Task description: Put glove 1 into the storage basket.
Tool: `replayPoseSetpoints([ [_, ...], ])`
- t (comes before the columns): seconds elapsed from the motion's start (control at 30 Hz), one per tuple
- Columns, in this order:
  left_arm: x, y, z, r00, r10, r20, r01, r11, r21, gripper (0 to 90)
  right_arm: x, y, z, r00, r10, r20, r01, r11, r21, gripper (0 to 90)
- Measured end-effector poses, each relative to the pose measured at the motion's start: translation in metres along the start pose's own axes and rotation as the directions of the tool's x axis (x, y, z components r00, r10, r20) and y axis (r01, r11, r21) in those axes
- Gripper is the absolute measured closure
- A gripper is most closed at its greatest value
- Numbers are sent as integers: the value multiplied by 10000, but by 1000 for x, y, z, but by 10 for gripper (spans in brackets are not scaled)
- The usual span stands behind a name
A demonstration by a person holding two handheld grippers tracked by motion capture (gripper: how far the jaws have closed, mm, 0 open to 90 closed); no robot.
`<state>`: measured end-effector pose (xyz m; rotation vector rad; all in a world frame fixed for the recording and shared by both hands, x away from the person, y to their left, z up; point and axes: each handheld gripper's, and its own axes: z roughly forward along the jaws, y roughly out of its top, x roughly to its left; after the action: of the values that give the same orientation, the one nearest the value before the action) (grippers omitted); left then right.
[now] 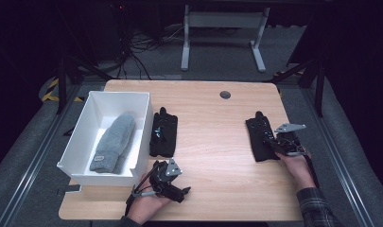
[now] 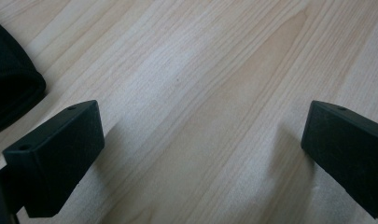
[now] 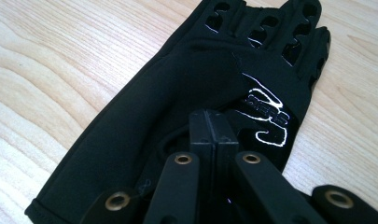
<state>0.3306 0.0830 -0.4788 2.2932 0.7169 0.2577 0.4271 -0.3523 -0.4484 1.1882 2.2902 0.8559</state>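
Black glove [image 1: 262,138] flat on table [image 1: 213,137], right side, fingers pointing away from the person. In right gripper view, same glove [image 3: 186,107] seen from the cuff end, white logo on the back, finger slots at the top. Right gripper [image 3: 213,128] over the glove's cuff half, jaws pressed together, touching the fabric; cannot tell if any fabric is actually pinched between them. In high view, right gripper [image 1: 274,144] at the glove's near right edge, grey plate on top, hand [image 1: 297,165] behind it, plaid sleeve [image 1: 317,208] at bottom right.

Second black glove [image 1: 163,133] left of centre, lying just beside the right wall of white box [image 1: 73,142], fingers also pointing away. Grey sock [image 1: 114,142] inside the box, lengthwise, small label at the near end.

Left gripper [image 1: 183,191] near the front table edge, just below the second glove, apart from it. Left gripper view: jaws spread wide, bare wood between them, nothing held; edge of dark fabric [image 2: 11,88] at far left, off the jaw.

Round dark grommet [image 1: 225,94] in the tabletop near the far edge. White desk frame [image 1: 222,33] and cables [image 1: 142,47] on the floor beyond.
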Motion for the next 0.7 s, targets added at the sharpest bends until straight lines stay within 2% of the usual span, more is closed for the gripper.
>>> replayPoseSetpoints([
  [0.2,1,2,1,10000,16,65,-16,10000,30,0,8,0,-1,9990,-289,-338,290,9996,26,900],
  [0.43,0,2,1,10000,-30,12,30,10000,18,0,33,-3,-7,9938,-693,-867,706,9974,128,900],
  [0.53,0,2,2,10000,-34,5,34,10000,18,0,39,-4,-9,9922,-765,-988,785,9968,159,900],
  [0.7,0,2,1,10000,-30,5,30,10000,16,0,61,-8,-15,9831,-1013,-1524,1049,9944,157,900],
])
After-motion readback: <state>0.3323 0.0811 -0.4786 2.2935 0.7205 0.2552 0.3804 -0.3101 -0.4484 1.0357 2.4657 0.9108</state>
